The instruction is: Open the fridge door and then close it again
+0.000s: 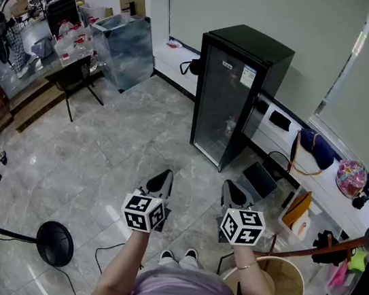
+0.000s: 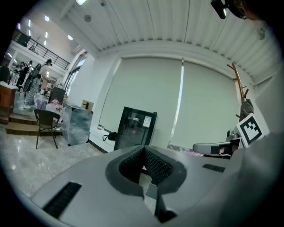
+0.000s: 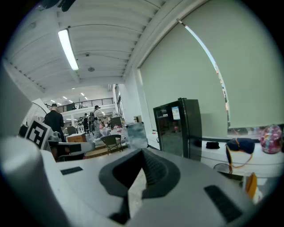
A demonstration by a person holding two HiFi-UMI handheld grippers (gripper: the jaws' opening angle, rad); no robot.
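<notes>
A small black fridge (image 1: 235, 92) with a glass door stands closed against the back wall ledge; it also shows as the fridge (image 2: 135, 128) in the left gripper view and the fridge (image 3: 177, 128) in the right gripper view. My left gripper (image 1: 163, 180) and right gripper (image 1: 233, 192) hang side by side over the floor, well short of the fridge. Both point toward it, shut and empty. The left gripper (image 2: 143, 150) has its jaws together, and so does the right gripper (image 3: 142, 155).
A low white ledge (image 1: 317, 180) runs along the wall with a blue bag (image 1: 314, 150) and a pink ball. A black chair (image 1: 77, 83) and clear box (image 1: 125, 45) stand at left. A fan base (image 1: 54, 243) lies near left; a wooden tub (image 1: 284, 285) sits at right.
</notes>
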